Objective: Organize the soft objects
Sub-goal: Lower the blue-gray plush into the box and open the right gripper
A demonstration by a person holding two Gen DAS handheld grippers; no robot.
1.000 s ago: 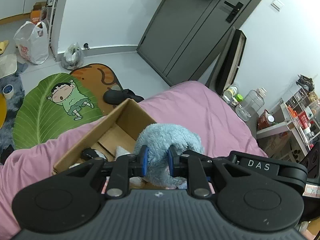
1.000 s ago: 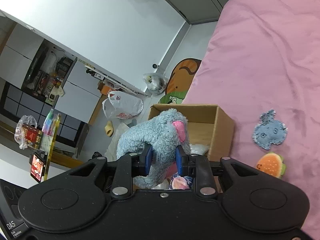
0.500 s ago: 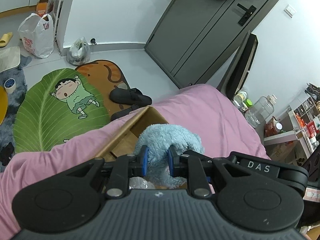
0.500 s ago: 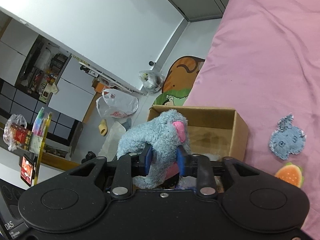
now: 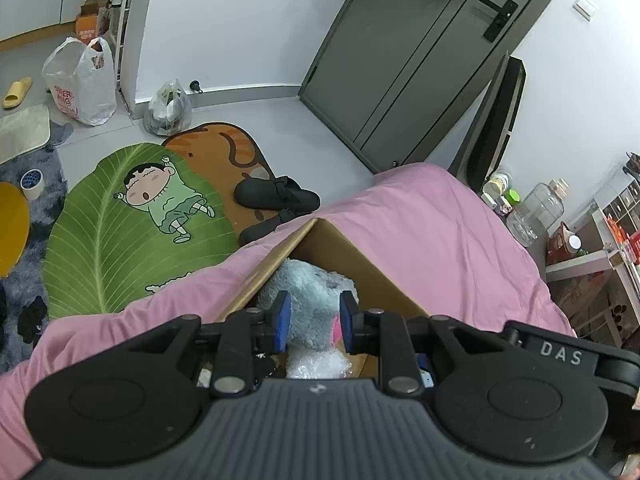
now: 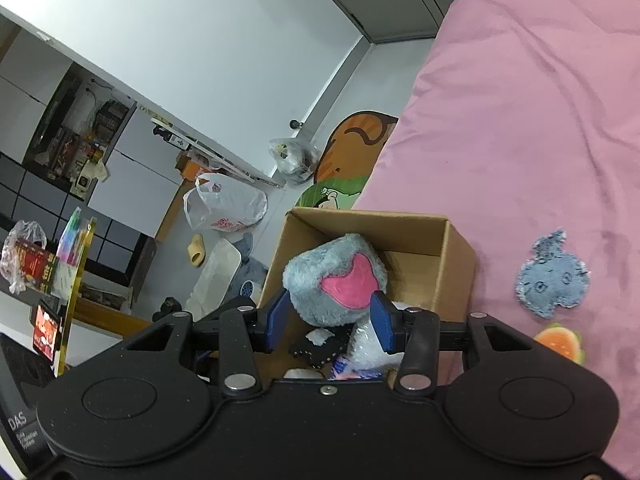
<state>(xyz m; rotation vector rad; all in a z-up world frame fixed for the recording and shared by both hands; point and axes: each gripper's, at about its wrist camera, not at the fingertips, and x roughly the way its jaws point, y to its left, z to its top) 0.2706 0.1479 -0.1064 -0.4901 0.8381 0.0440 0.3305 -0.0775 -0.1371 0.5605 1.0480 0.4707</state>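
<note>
A blue-grey plush elephant with pink ears (image 5: pixel 310 308) (image 6: pixel 334 276) lies in the open cardboard box (image 5: pixel 344 248) (image 6: pixel 456 256) on the pink bed. My left gripper (image 5: pixel 311 322) is open, its blue pads on either side of the plush. My right gripper (image 6: pixel 330 320) is open too, pads spread around the plush's pink ear. Bubble wrap (image 5: pixel 320 364) and other small items lie in the box under the plush.
A flat blue denim elephant patch (image 6: pixel 552 280) and a small burger plush (image 6: pixel 560 340) lie on the pink bedsheet (image 6: pixel 540 120) right of the box. Black slippers (image 5: pixel 276 196) and a green leaf rug (image 5: pixel 120 232) are on the floor beyond the bed edge.
Both grippers opened and let go of the plush elephant, which dropped from above the box down into it. Both grippers sit closer over the box.
</note>
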